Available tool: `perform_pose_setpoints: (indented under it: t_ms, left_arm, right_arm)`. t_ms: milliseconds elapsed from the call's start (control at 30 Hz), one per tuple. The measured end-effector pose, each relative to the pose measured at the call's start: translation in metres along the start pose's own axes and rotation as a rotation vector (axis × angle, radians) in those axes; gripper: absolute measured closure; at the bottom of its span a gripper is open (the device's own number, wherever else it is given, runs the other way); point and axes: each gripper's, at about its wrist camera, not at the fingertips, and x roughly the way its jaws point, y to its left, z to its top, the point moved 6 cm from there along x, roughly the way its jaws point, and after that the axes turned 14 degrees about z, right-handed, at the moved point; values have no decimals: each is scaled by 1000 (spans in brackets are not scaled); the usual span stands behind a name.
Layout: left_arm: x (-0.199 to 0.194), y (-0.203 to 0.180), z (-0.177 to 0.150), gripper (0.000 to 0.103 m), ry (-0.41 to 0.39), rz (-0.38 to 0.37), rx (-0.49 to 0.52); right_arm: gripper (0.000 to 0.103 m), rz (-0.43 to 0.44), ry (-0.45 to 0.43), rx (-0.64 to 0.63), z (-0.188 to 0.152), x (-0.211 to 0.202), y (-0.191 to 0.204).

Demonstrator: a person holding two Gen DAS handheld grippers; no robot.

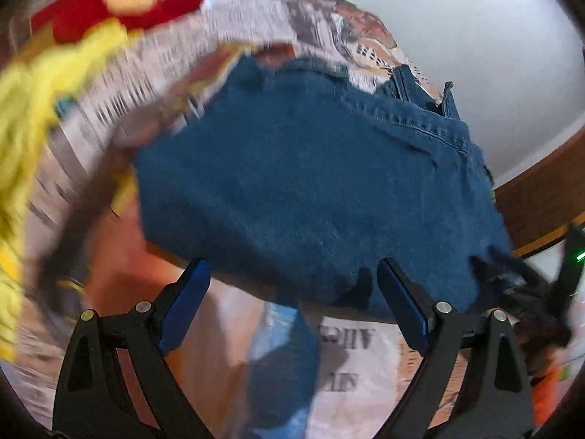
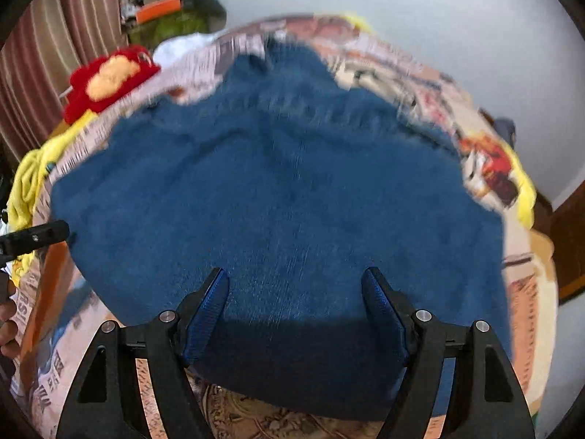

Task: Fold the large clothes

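A blue denim garment (image 1: 310, 183) lies spread on a round table under a printed cloth (image 1: 153, 73). In the left wrist view my left gripper (image 1: 292, 269) is open, its blue pads (image 1: 184, 311) standing wide at the garment's near edge with nothing pinched. The picture is blurred. In the right wrist view the denim garment (image 2: 278, 197) fills the middle, and my right gripper (image 2: 295, 276) hovers open over its near part, its pads apart from the cloth. A black part of the left gripper (image 2: 36, 236) shows at the garment's left edge.
A red and orange plush thing (image 2: 109, 77) and a yellow cloth (image 2: 27, 183) lie at the table's left side. Further yellow cloth (image 2: 524, 190) hangs at the right. A striped curtain (image 2: 65, 44) and a green bag (image 2: 175, 22) stand behind. Brown wooden furniture (image 1: 541, 197) is at the right.
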Motion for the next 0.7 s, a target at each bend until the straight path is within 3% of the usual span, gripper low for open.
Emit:
perform_pose_setpoints:
  t_ms: [233, 400, 467, 533, 700]
  left_arm:
    - [38, 0, 14, 12, 99, -152, -155]
    - [45, 4, 33, 15, 46, -215, -278]
    - [49, 7, 40, 26, 24, -214, -330]
    - [53, 11, 48, 49, 3, -153, -343]
    - [44, 11, 53, 65, -33, -76, -345]
  right_arm:
    - [23, 4, -19, -29, -2, 2, -1]
    - [22, 13, -22, -29, -2, 1, 0]
    - [22, 9, -20, -32, -2, 2, 0]
    - [22, 5, -17, -33, -2, 1, 0]
    - [22, 4, 6, -32, -3, -4, 5]
